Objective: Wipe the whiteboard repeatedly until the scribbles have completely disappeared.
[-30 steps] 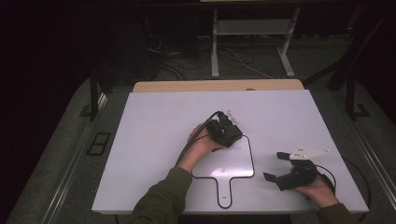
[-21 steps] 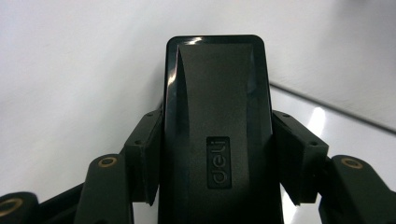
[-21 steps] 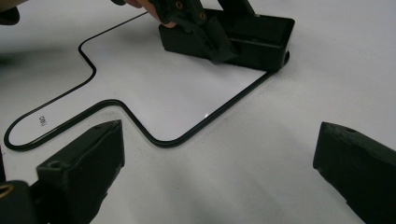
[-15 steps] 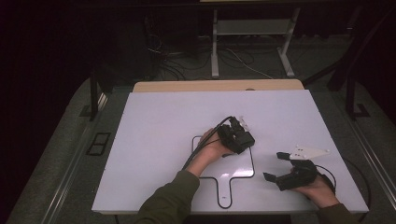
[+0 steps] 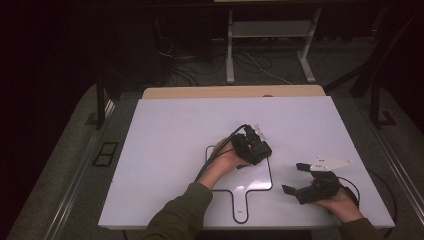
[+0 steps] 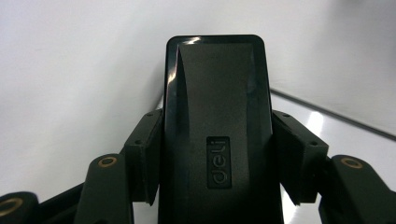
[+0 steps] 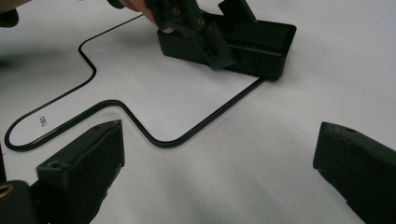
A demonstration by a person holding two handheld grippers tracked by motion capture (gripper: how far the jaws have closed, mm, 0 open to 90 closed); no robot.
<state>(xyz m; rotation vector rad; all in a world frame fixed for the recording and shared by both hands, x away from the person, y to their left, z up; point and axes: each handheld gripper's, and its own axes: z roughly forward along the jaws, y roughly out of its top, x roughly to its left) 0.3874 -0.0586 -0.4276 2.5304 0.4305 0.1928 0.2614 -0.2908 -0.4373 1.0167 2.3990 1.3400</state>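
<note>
A black oblong case (image 6: 217, 116) with a small "deli" label sits between the jaws of my left gripper (image 6: 217, 133), which is shut on its two long sides. In the high view the left gripper (image 5: 254, 148) is near the table's middle, over the upper right corner of a black paddle-shaped outline (image 5: 271, 176). The right gripper view shows the case (image 7: 264, 44) resting on the white table at that corner of the outline (image 7: 140, 126). My right gripper (image 7: 219, 140) is open and holds nothing. It lies low at the front right (image 5: 295, 178), apart from the case.
The white table top (image 5: 170, 150) has a wooden strip (image 5: 232, 92) along its far edge. Cables and a metal stand (image 5: 270, 45) lie on the dark floor beyond. The left gripper's cable (image 5: 220, 151) trails across the outline toward the forearm.
My left gripper has carried the black case to the right and slightly nearer, down to the outline's upper right corner. The right gripper has stayed where it was.
</note>
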